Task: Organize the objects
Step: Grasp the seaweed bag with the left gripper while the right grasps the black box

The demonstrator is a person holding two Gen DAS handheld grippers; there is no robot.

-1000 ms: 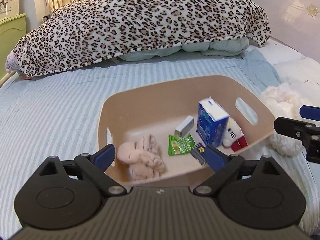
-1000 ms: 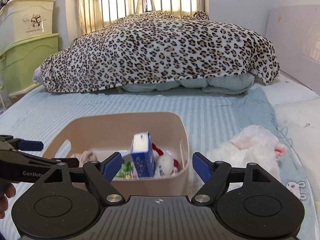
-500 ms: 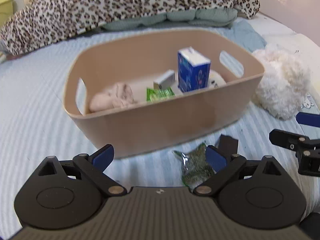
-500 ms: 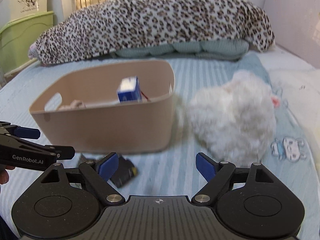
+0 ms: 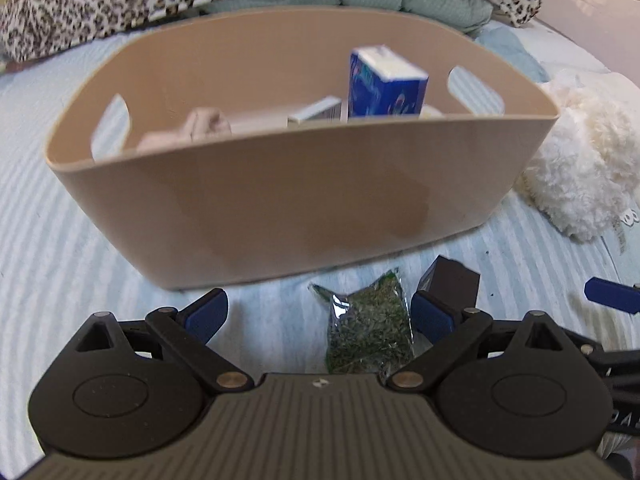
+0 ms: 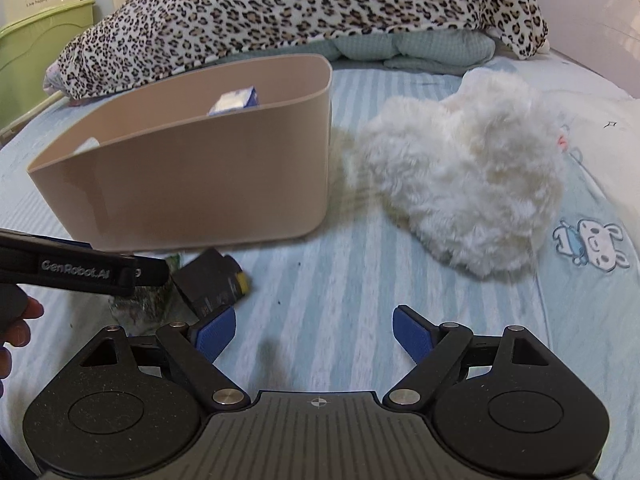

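A beige bin (image 5: 304, 204) stands on the striped bed and holds a blue carton (image 5: 380, 88), a small grey box (image 5: 316, 110) and a pink plush (image 5: 196, 126). A green packet (image 5: 370, 326) and a dark box (image 5: 454, 280) lie on the bed in front of the bin. My left gripper (image 5: 320, 314) is open, low over the bed, with the packet between its fingers. My right gripper (image 6: 314, 330) is open and empty; the dark box (image 6: 212, 280) lies by its left fingertip. A white fluffy plush (image 6: 468, 192) lies right of the bin (image 6: 192, 184).
A leopard-print blanket (image 6: 304, 12) is heaped across the back of the bed. A green storage cabinet (image 6: 36, 64) stands at the far left. A white pillow (image 6: 592, 120) lies at the right. The left gripper's arm (image 6: 80, 268) crosses the right wrist view's left side.
Both grippers have dropped from above the bin to just over the bed in front of it. The packet and dark box have come into view. Both grippers stay open.
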